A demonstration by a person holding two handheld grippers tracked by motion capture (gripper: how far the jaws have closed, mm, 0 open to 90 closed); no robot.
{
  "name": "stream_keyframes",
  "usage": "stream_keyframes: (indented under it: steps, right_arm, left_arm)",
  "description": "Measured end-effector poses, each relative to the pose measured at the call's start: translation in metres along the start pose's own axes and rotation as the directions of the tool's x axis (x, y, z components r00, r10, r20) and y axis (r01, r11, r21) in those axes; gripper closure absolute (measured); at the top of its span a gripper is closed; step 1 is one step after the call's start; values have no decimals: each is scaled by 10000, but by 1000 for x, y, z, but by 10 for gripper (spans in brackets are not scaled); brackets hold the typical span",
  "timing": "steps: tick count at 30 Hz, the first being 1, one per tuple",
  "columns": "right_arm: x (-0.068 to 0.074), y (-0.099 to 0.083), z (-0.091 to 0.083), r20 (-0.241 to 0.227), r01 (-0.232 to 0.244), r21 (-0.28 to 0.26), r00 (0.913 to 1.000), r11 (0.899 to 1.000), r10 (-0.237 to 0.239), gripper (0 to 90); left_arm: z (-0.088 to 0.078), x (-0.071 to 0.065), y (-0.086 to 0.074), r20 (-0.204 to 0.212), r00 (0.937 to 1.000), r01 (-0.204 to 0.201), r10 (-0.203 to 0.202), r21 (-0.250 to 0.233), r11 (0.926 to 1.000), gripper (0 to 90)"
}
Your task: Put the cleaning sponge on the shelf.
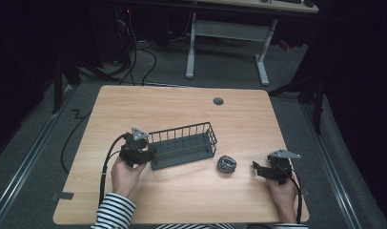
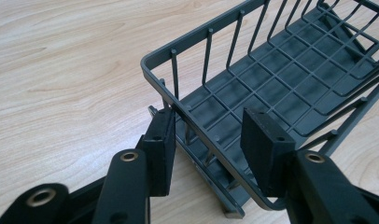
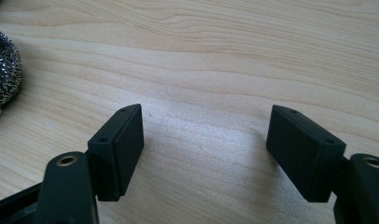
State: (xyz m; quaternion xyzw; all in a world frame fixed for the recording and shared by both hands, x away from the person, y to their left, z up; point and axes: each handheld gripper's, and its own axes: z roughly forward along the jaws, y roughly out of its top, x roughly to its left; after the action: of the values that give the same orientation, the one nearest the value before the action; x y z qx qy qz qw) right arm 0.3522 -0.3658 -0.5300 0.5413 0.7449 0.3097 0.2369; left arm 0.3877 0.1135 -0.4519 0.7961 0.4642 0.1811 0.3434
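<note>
The left gripper [image 2: 208, 140] has its fingers [image 2: 160, 140] clamped across the near end wall of the one wire basket [image 1: 184, 143], one finger outside the rim corner and the other inside the basket. That basket stands empty near the middle of the table [image 1: 182, 200], slightly askew, with the left hand [image 1: 126, 175] at its left end.

The right gripper [image 3: 206, 149] rests on the table well to the right of the basket. Its fingers [image 3: 117, 149] stand apart with nothing but bare wood between them. Just to the right of the basket's right end, between it and the right gripper, lies one steel wool ball [image 1: 226, 164], untouched.

The step in hand looks like steadying or placing the basket by its end wall. The next move probably falls to the right gripper: swing toward the steel wool ball, close on it softly since it will squash, and carry it over the basket's rim.

Counted: one basket, one steel wool ball, two grippers.
</note>
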Motion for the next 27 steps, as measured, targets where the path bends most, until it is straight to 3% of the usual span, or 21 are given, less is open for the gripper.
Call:
stream_keyframes:
  steps: [7, 12, 16, 27]
  right_arm:
    - [0, 0, 0, -5, 13, -6, 10000, 10000, -13, 278]
    - [0, 0, 0, -4, 14, -4, 10000, 10000, -14, 278]
    - [0, 0, 0, -6, 13, -5, 10000, 10000, -13, 278]
    - [0, 0, 0, -3, 12, -3, 10000, 10000, -12, 278]
  left_arm:
    - [-3, 0, 0, 7, 10000, -28, 28, -80, 10000, 520]
    - [-11, 3, 5, 51, 9997, 256, -255, -227, 9994, 389]
    - [-23, 7, 8, 208, 9986, 492, -481, -553, 9973, 336]
    - [-44, 21, -2, 85, 9968, 806, -801, -1083, 9908, 325]
